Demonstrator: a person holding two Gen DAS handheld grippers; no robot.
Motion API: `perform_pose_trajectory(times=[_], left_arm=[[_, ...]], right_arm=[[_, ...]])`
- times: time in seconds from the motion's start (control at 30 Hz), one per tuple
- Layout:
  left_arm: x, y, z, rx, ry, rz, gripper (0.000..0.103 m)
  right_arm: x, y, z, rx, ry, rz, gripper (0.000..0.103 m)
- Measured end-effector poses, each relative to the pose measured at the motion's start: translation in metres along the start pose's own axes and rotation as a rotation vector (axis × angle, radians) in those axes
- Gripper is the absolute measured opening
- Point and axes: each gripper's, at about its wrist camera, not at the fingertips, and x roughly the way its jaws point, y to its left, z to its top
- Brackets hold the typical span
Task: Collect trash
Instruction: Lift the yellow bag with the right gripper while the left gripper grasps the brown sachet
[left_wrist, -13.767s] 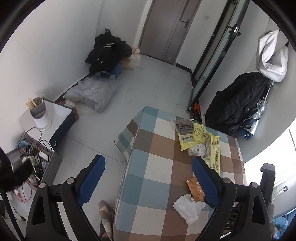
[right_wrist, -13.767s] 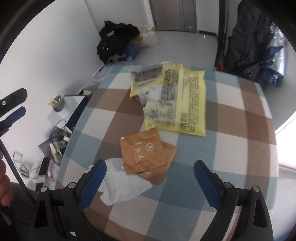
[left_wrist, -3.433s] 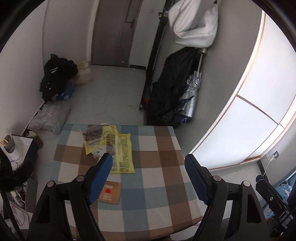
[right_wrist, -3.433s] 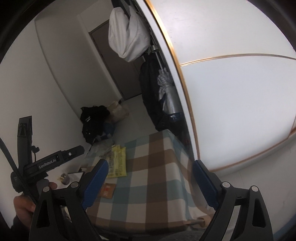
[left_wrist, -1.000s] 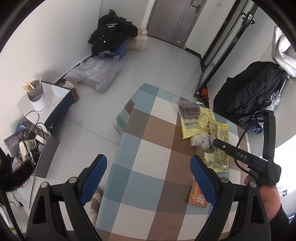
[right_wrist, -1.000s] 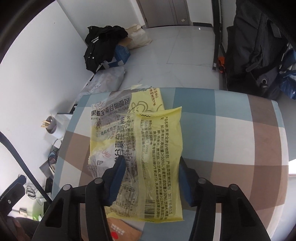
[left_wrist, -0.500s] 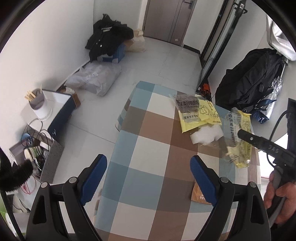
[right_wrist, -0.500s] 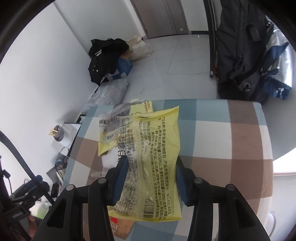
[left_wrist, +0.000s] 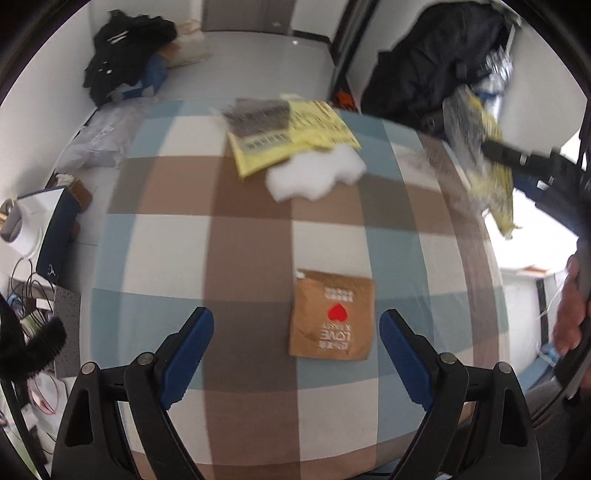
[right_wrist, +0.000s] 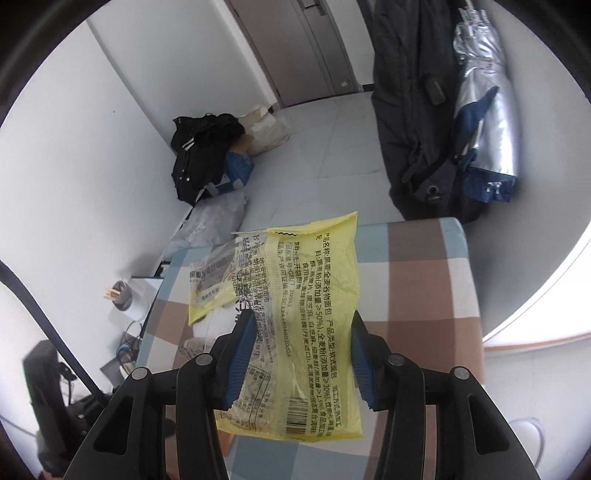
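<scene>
My right gripper (right_wrist: 301, 341) is shut on a yellow bread wrapper (right_wrist: 314, 295) and holds it in the air above the checked tablecloth (right_wrist: 417, 280). The left wrist view shows that wrapper (left_wrist: 480, 158) lifted at the table's right side. My left gripper (left_wrist: 295, 354) is open and empty above the table's near edge. A brown packet with a red heart (left_wrist: 332, 317) lies flat between its fingers. Farther back lie a second yellow wrapper (left_wrist: 291, 136) and a white crumpled tissue (left_wrist: 314, 177).
Left of the table are a white side unit with a cup of sticks (left_wrist: 14, 225) and tangled cables (left_wrist: 26, 295). On the floor beyond are a grey plastic bag (left_wrist: 96, 140) and black clothes (left_wrist: 125, 40). A black bag and a silver umbrella (right_wrist: 480, 122) stand at the right wall.
My right gripper has lifted the yellow wrapper higher off the table. My left gripper has dropped lower and closer to the table, over the brown packet.
</scene>
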Motion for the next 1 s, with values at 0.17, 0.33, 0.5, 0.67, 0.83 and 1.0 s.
perform_pose_trajectory(times=[0.17, 0.33, 0.5, 0.67, 0.83, 1.0], left_arm=[[0.015, -0.018, -0.003, 0.063, 0.032, 0.049, 0.089], [0.025, -0.026, -0.003, 0.087, 0.059, 0.078, 0.089], [0.025, -0.031, -0.007, 0.096, 0.039, 0.124, 0.087], [0.019, -0.039, -0.012, 0.147, 0.019, 0.152, 0.060], [0.013, -0.047, -0.019, 0.175, 0.004, 0.144, 0.042], [0.016, -0.050, -0.018, 0.180, -0.003, 0.148, 0.038]], right_arm=[[-0.013, -0.018, -0.001, 0.020, -0.013, -0.002, 0.048], [-0.025, -0.034, -0.002, 0.047, -0.029, 0.006, 0.048], [-0.034, -0.043, -0.005, 0.064, -0.031, 0.005, 0.048], [-0.042, -0.046, -0.007, 0.062, -0.042, -0.005, 0.049], [-0.049, -0.044, -0.008, 0.062, -0.057, -0.023, 0.049], [-0.055, -0.036, -0.010, 0.036, -0.074, -0.049, 0.049]])
